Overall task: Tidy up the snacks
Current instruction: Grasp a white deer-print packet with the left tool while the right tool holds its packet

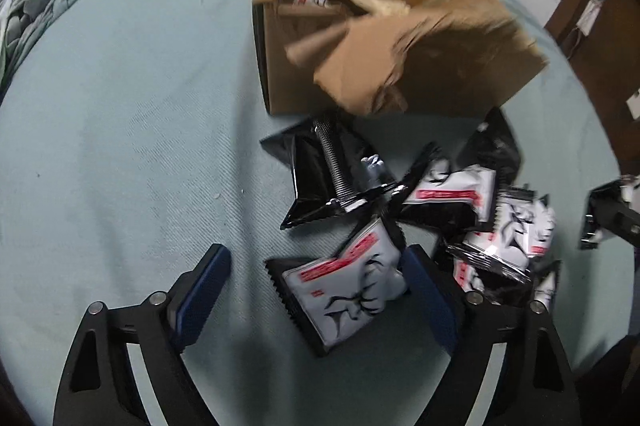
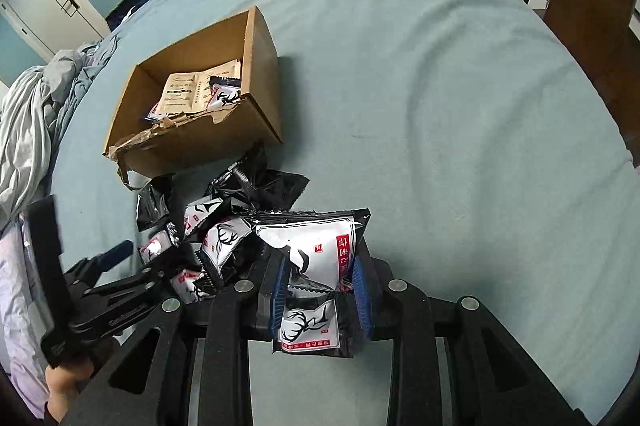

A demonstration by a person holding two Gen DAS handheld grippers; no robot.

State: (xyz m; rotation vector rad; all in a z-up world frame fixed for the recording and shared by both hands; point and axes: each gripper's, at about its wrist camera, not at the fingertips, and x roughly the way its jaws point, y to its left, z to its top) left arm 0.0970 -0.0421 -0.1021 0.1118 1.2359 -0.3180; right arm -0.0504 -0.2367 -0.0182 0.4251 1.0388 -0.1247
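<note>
Left gripper (image 1: 316,290) hovered jaws apart around a packet (image 1: 344,290) on the bed (image 1: 120,146); right gripper (image 2: 320,290) clamped two packets (image 2: 316,254) — the lower could slip before the box (image 2: 192,106).

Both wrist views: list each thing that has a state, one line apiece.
Cardboard box: open, top edge torn, packets inside.
Right gripper: shut on a white deer-print snack packet.
Left gripper: open, straddling a packet lying on the bed.
Loose packets: piled beside the box.
Bed sheet: wrinkled.
</note>
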